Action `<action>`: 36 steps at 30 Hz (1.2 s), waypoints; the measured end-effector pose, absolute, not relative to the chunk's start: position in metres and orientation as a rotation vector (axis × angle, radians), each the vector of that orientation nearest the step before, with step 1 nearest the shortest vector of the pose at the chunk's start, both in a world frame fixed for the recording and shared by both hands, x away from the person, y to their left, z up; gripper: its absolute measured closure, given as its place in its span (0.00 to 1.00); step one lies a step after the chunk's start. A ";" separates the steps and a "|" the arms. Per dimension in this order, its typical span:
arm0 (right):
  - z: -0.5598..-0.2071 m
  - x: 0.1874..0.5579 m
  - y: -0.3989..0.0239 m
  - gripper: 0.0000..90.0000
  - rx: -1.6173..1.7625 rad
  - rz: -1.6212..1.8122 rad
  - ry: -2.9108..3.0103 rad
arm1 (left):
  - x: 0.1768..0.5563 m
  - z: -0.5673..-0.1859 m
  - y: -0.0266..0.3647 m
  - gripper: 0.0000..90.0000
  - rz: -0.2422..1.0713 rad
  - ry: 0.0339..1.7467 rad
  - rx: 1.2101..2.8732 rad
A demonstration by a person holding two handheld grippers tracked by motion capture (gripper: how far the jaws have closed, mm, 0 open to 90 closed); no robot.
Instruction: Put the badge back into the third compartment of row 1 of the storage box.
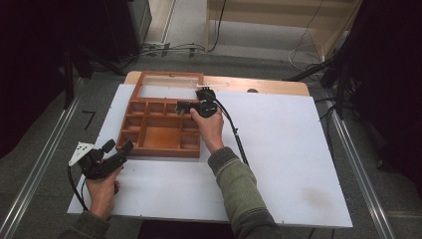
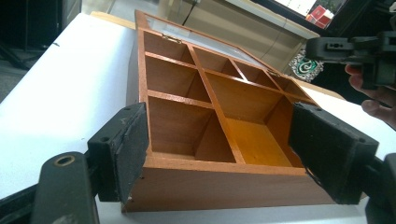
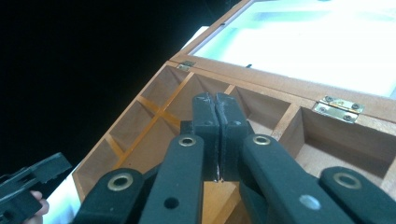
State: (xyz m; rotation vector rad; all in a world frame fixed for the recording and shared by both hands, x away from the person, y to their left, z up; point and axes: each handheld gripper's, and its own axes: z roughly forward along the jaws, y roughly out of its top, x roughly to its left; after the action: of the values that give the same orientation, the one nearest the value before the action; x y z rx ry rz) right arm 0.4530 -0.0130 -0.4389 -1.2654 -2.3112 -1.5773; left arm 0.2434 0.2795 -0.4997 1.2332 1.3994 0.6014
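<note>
With the right gripper (image 1: 182, 105) fingers pressed together and empty over the open brown wooden compartment box (image 1: 161, 138), hook its glass-paned lid (image 1: 169, 85) while the left gripper (image 1: 118, 147), fingers spread wide, steadies the near corner.

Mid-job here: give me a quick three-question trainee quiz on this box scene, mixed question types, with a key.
1. True or false: the right tool has its jaws pressed together with nothing between them.
2. The lid of the wooden box is: A) shut flat over the compartments, B) folded open at the far side, C) lying apart from the box.
3. Fill in: the left tool has its jaws open, framing the box's near ____.

Key: 1 true. 2 B; brass hinges join it to the box's back edge. 3 wall; whether the pads touch it cannot be told.
</note>
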 end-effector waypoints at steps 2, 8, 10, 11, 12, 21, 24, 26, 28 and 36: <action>-0.439 0.456 -0.011 0.96 -1.269 -1.579 -2.308 | 0.243 -0.500 0.279 0.23 0.601 1.399 1.234; -0.440 0.460 -0.008 0.96 -1.280 -1.583 -2.301 | 0.243 -0.500 0.280 0.23 0.600 1.400 1.234; -0.441 0.463 -0.007 0.96 -1.290 -1.578 -2.298 | 0.243 -0.500 0.280 0.23 0.600 1.399 1.233; -0.442 0.463 -0.007 0.96 -1.292 -1.579 -2.294 | 0.243 -0.500 0.280 0.23 0.600 1.399 1.233; -0.443 0.464 -0.006 0.96 -1.296 -1.576 -2.293 | 0.243 -0.500 0.280 0.23 0.599 1.398 1.234; -0.450 0.473 0.006 0.96 -1.319 -1.554 -2.306 | 0.244 -0.500 0.278 0.23 0.597 1.393 1.238; -0.452 0.475 0.010 0.90 -1.326 -1.551 -2.310 | 0.244 -0.500 0.279 0.23 0.596 1.394 1.238; -0.453 0.476 0.011 0.86 -1.331 -1.553 -2.303 | 0.244 -0.500 0.279 0.23 0.596 1.392 1.238; -0.453 0.477 0.011 0.85 -1.337 -1.560 -2.296 | 0.244 -0.500 0.278 0.23 0.595 1.393 1.239; -0.451 0.477 0.006 0.75 -1.329 -1.541 -2.305 | 0.244 -0.500 0.278 0.23 0.597 1.392 1.243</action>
State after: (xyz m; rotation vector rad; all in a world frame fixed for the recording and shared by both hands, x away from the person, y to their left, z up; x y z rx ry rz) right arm 0.4765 0.0063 -0.4509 -1.3288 -2.3046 -1.5412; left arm 0.2438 0.2778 -0.4997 1.2430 1.3917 0.5967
